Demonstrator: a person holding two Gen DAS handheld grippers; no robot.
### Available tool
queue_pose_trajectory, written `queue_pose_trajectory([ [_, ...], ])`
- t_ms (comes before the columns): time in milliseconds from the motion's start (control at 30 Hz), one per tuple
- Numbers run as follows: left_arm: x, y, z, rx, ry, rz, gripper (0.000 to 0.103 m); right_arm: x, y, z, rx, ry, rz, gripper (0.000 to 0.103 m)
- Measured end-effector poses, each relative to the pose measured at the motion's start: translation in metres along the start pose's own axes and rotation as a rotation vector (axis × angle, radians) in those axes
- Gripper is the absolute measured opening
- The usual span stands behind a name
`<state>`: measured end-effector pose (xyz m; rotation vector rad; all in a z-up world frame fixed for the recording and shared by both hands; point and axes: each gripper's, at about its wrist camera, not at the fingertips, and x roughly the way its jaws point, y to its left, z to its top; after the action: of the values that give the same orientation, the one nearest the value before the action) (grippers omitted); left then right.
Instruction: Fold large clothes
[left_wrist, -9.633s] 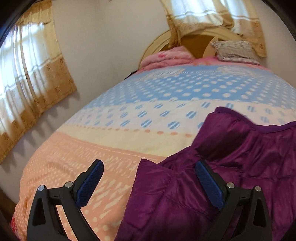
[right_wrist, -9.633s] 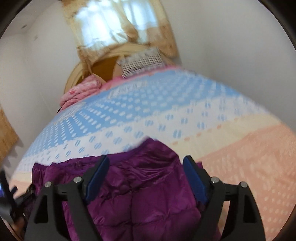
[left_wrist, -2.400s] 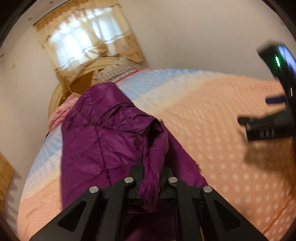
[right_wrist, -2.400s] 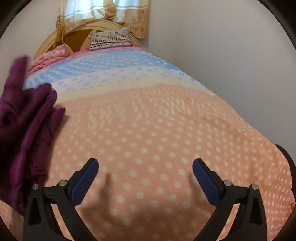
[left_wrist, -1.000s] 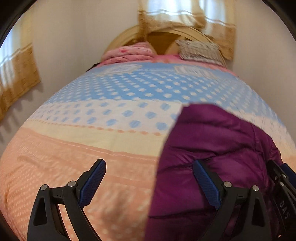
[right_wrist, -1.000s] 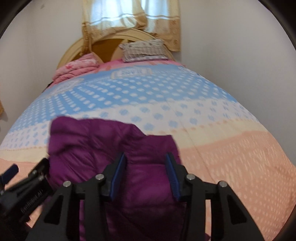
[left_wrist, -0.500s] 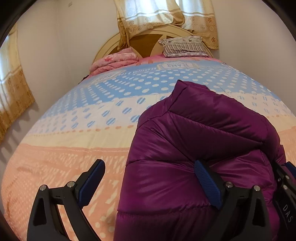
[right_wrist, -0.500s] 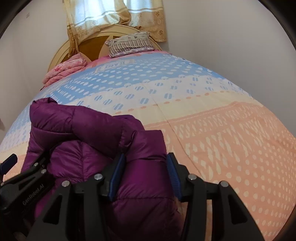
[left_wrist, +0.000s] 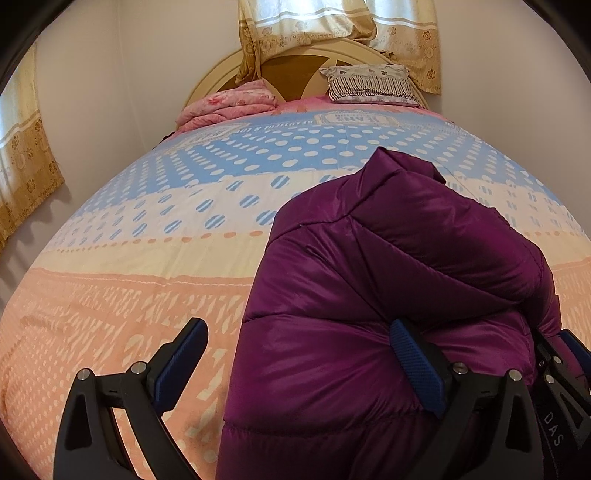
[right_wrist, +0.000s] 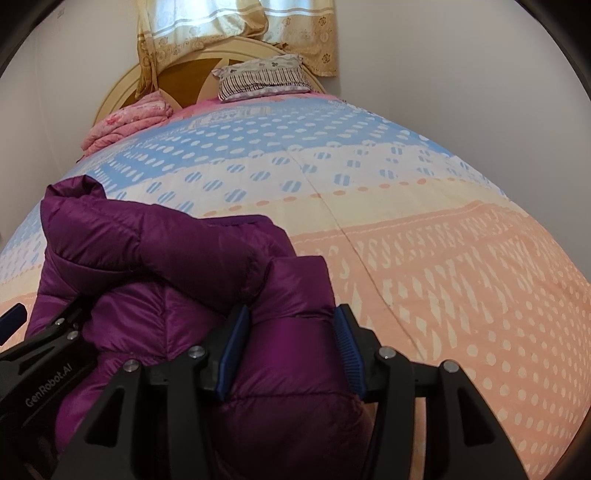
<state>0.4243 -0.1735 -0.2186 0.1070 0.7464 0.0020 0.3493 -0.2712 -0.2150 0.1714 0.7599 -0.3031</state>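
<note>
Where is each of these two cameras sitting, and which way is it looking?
Left wrist view: sits on the left gripper, looking along its wide-apart fingers down the bed toward the headboard; the right gripper's edge shows at right.
Right wrist view: sits on the right gripper, facing the same way; a bulge of the purple jacket fills its jaws; the left gripper shows at left.
Shared: jacket, bed, striped pillow, pink blanket, curtain.

pale walls (left_wrist: 155, 74), curtained window (right_wrist: 207, 22)

Bunched purple puffer jacket (left_wrist: 369, 295) on bed
</note>
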Motion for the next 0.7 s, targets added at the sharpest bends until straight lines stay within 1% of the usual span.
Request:
queue_pose_trajectory([
  [467,0.011,-0.002,0.002,0.007,0.037,0.008,0.1,0.013,0.002,0.001,-0.018,0.053,-0.009,0.055],
  [700,0.015,-0.003,0.002,-0.001,0.049,0.004,0.1,0.015,0.003,0.0,-0.022,0.061,-0.008,0.056],
])
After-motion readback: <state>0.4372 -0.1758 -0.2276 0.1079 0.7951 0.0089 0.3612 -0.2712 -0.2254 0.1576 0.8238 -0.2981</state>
